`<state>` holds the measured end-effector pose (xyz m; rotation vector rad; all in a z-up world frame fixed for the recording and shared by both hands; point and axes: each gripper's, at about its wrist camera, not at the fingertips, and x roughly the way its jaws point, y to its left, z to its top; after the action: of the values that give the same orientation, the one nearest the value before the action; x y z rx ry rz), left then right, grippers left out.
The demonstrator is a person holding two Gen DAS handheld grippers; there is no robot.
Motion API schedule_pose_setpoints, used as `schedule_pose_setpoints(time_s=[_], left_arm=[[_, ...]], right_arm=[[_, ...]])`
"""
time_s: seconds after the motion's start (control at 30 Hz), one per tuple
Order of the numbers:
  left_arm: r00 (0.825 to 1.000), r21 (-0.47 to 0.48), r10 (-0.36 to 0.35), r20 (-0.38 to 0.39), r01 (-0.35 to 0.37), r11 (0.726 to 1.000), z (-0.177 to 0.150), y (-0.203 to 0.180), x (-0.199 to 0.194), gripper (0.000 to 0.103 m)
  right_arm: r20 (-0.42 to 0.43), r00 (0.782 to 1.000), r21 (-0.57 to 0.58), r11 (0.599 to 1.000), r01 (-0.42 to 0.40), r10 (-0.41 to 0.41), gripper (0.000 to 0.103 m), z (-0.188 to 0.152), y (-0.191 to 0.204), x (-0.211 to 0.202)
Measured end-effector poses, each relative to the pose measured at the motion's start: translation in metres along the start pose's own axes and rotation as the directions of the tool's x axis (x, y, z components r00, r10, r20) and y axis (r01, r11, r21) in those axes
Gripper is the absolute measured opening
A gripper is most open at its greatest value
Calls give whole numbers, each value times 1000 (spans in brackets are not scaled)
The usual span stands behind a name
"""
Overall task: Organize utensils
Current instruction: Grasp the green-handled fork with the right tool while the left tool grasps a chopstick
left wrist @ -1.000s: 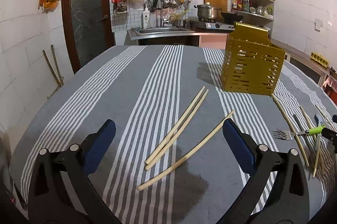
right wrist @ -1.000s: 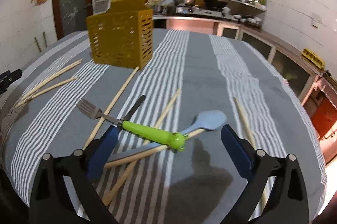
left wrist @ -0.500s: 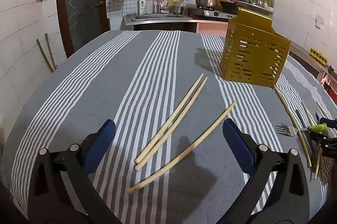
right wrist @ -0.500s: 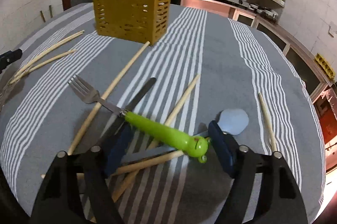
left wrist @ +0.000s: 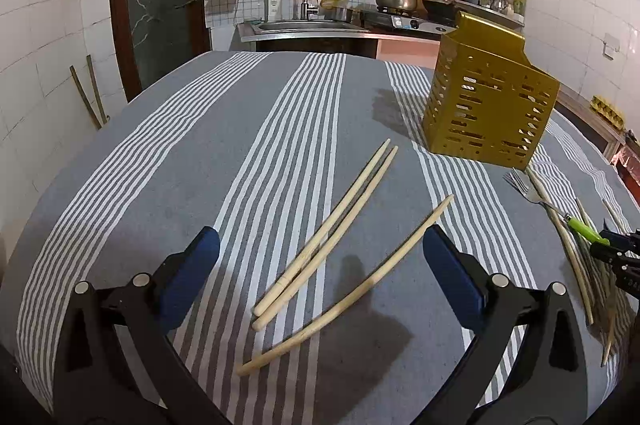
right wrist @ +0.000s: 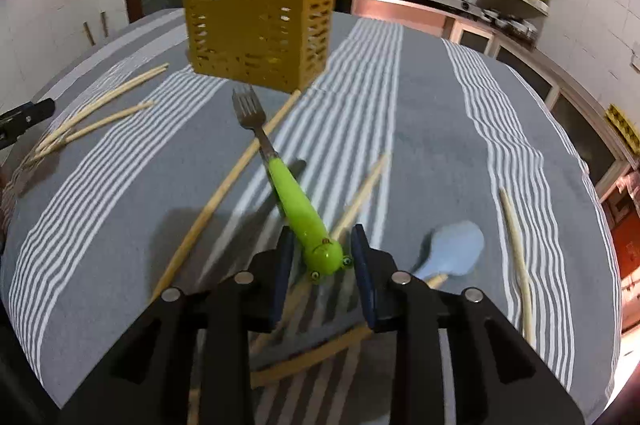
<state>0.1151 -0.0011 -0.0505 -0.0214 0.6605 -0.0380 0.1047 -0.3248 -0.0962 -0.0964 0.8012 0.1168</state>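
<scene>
— Right gripper [right wrist: 322, 249] was clamped on the green frog-handled metal fork [right wrist: 292, 193], tines aimed at the mustard-yellow slotted plastic caddy [right wrist: 260, 25].

— And the left gripper [left wrist: 320, 265]?

— Jaws wide apart, hovering over three pale wooden chopsticks [left wrist: 332, 241] on the grey striped surface [left wrist: 200, 153].

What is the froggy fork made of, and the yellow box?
The fork: shiny grey tines, likely metal; glossy green handle, probably plastic, shut in the right tool. The yellow box: matte, slotted walls, looks like moulded plastic.
</scene>
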Motion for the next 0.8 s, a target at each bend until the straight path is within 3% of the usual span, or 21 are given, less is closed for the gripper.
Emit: schedule_pose_setpoints(time_s=[0.2, 0.3, 0.43, 0.6, 0.67, 0.8], left_arm=[[999, 34, -9, -31, 10, 999, 5, -6, 10, 98], [998, 89, -27, -53, 32, 995, 8, -16, 16, 96], [993, 185, -64, -100, 82, 979, 11, -34, 28, 80], [976, 265, -100, -196, 151, 952, 11, -59, 51, 66], [963, 286, -108, -247, 179, 941, 9, -68, 63, 56], [953, 290, -110, -281, 194, 937, 10, -75, 76, 51]], right_arm=[[-1, 1000, -27, 1000, -9, 9, 30, 10, 5, 8], [-21, 999, -40, 999, -28, 28, 25, 11, 7, 12], [-33, 998, -23, 998, -55, 54, 22, 10, 7, 11], [-43, 996, -27, 997, -75, 74, 22, 13, 8, 14], [-44, 996, -31, 997, -77, 76, 23, 15, 9, 16], [-47, 996, -40, 996, -80, 78, 23, 18, 10, 19]])
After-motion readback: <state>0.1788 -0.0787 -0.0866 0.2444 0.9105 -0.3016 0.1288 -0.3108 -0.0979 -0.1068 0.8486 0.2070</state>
